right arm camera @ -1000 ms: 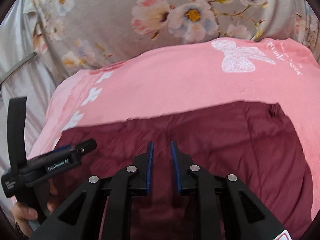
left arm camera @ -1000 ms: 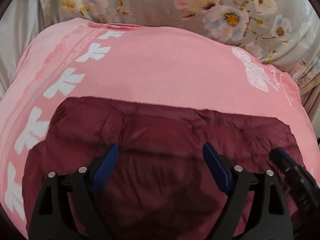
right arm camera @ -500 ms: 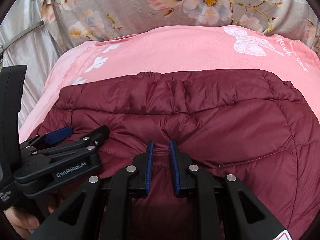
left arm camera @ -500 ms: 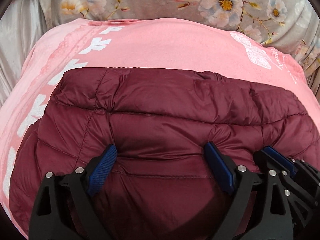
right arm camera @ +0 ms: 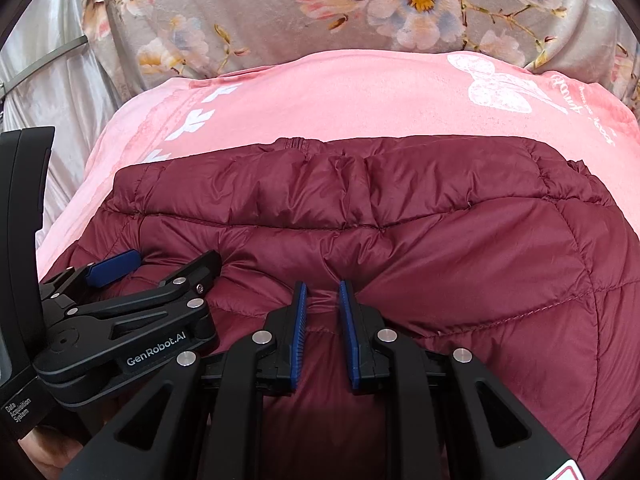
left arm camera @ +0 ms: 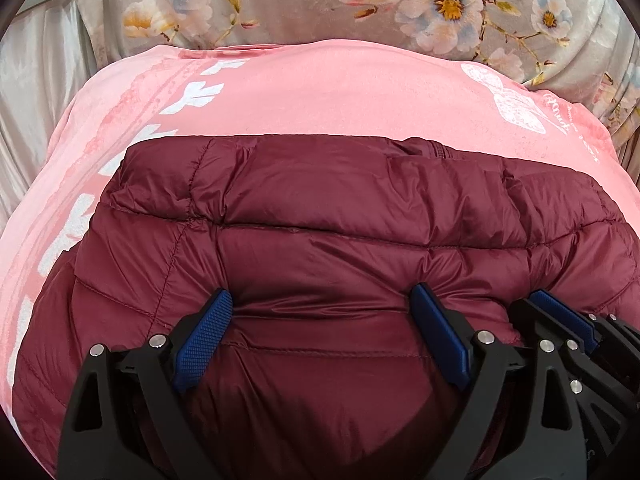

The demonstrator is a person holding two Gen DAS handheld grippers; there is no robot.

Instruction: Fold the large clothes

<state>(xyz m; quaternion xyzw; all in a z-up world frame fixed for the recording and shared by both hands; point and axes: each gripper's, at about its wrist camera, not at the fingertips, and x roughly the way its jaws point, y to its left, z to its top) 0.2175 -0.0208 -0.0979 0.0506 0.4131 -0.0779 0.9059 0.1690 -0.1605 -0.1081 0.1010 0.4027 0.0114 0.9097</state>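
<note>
A maroon quilted puffer jacket [left arm camera: 340, 216] lies folded on a pink printed sheet [left arm camera: 328, 96]; it also shows in the right wrist view [right arm camera: 440, 216]. My left gripper [left arm camera: 320, 304] is open wide, its blue pads resting on the jacket's near part. My right gripper [right arm camera: 323, 292] is nearly closed and pinches a ridge of jacket fabric between its pads. The right gripper also shows at the lower right of the left wrist view [left arm camera: 560, 320]. The left gripper shows at the left of the right wrist view [right arm camera: 132, 280].
The pink sheet [right arm camera: 340, 96] covers a bed. A grey floral fabric [left arm camera: 360, 4] lies beyond it. Pale satin cloth [right arm camera: 52, 80] hangs at the far left.
Both grippers have come down onto the jacket and the view has brightened. The jacket's far edge now lies flat on the pink sheet. The right gripper stays pinched on fabric.
</note>
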